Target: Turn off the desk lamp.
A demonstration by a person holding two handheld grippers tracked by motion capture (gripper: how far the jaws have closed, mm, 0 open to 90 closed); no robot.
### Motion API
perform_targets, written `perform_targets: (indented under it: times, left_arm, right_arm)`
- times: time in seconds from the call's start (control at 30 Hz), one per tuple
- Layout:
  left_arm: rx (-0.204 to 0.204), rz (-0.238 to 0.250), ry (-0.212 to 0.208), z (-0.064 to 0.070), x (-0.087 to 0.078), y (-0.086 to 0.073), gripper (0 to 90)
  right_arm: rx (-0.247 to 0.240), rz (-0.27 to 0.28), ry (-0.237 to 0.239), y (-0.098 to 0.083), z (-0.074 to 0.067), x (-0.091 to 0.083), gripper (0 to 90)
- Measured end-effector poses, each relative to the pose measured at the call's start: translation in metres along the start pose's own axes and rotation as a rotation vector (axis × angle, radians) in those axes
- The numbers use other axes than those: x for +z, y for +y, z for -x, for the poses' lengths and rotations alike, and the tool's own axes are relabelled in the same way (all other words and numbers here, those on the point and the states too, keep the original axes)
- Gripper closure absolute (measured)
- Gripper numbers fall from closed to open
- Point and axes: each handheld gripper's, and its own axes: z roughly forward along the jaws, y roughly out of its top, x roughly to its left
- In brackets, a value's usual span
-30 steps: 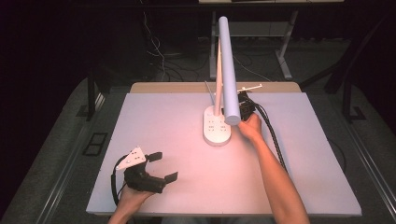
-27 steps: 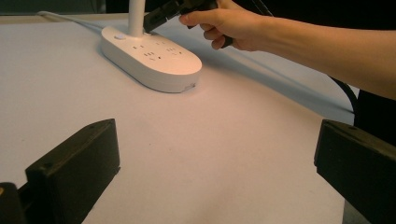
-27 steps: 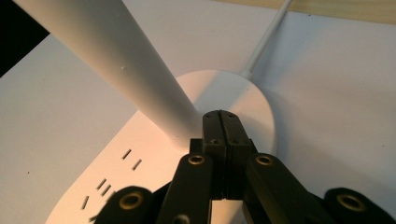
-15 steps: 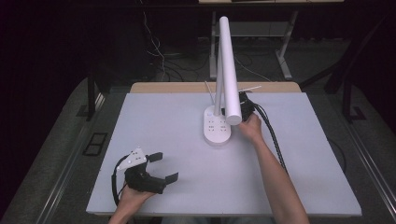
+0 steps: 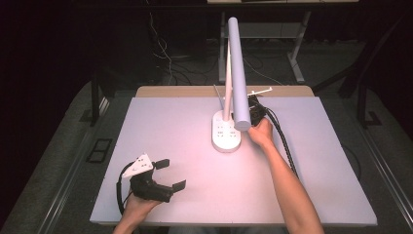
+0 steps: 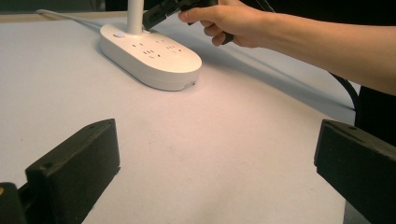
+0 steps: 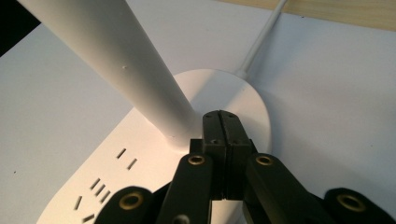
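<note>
On the far middle of the table (image 5: 160,122), seen from the high view, a white desk lamp (image 5: 226,130) is standing with its oval base flat on the pale surface, and its long tube head is reaching toward the camera and covering part of the base. The right gripper (image 5: 254,111) is sitting just right of the lamp's stem, right at the far end of the base, with the right hand (image 5: 261,132) wrapped around it. You can't really make out its jaws from up here. Over at the near left, the left gripper (image 5: 171,173) is resting low at the table with the left hand (image 5: 141,202) on it, well apart from the lamp, and its jaws are standing wide with nothing between them.

Left gripper view next: the two black jaws are sitting far apart at the bottom corners, just bare table between them. The lamp base (image 6: 149,53) is lying at the far left, showing rows of socket slots on top and a small round button by the stem. The right hand is holding its gripper against the stem side of that base.

Right gripper view: the jaws are pressed fully together, holding nothing, and their tips are sitting right at the foot of the stem (image 7: 116,60), on or just over the base; can't tell which. A white cable (image 7: 261,39) is running off the far end of the base. No readable brand or lettering anywhere, just the socket slots.
</note>
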Motion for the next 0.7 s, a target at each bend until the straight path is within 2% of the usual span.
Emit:
perform_targets:
  times: [0.2,0.3,0.5,0.7]
  left_arm:
    - [0.001,-0.001,0.001,0.0003,0.0001,0.0,0.0]
    - [0.002,-0.001,0.004,0.0009,-0.0001,0.0,0.0]
    - [0.004,0.0,0.005,0.0013,-0.0003,0.0,0.0]
    - [0.002,0.002,0.007,0.001,-0.0009,0.0,0.0]
  right_arm:
    - [0.009,-0.006,0.007,-0.0008,0.0015,-0.0013,90.0]
    - [0.039,0.0,0.019,-0.0021,0.004,-0.0015,90.0]
    - [0.051,0.013,0.02,-0.0055,0.0042,-0.0011,90.0]
    - [0.034,0.019,0.002,-0.0057,0.002,-0.0012,90.0]
